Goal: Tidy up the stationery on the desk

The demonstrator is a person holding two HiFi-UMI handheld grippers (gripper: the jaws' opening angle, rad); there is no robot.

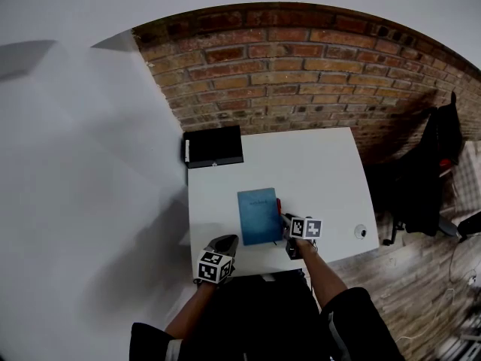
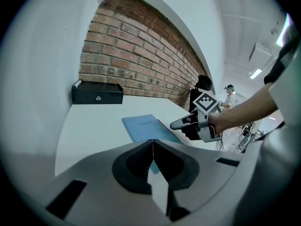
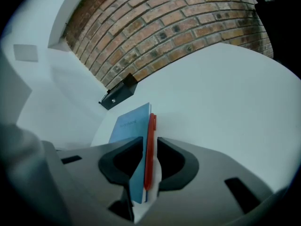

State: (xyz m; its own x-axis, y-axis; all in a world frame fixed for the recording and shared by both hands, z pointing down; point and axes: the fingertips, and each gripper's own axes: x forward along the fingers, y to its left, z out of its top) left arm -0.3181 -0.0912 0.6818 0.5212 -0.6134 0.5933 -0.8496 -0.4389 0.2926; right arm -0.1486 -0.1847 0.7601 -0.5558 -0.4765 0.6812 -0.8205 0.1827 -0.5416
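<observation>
A blue notebook [image 1: 259, 215] lies flat near the front middle of the white desk [image 1: 316, 164]. A red pen [image 1: 279, 204] lies along its right edge. My right gripper [image 1: 286, 219] is at the notebook's near right corner. In the right gripper view the pen [image 3: 152, 126] and the notebook's edge [image 3: 129, 126] lie between the jaws of my right gripper [image 3: 149, 149], with a thin gap beside the pen, so it is open. My left gripper [image 1: 228, 241] hovers at the desk's front left edge. Its jaws are shut on nothing [image 2: 153, 142], and it looks toward the notebook [image 2: 143, 126] and the right gripper [image 2: 188, 122].
A black box [image 1: 213, 147] stands at the desk's far left corner by the brick wall [image 1: 301, 59]. A small round fitting [image 1: 361, 232] sits in the desktop at the right. A chair with dark clothing [image 1: 428, 171] stands right of the desk.
</observation>
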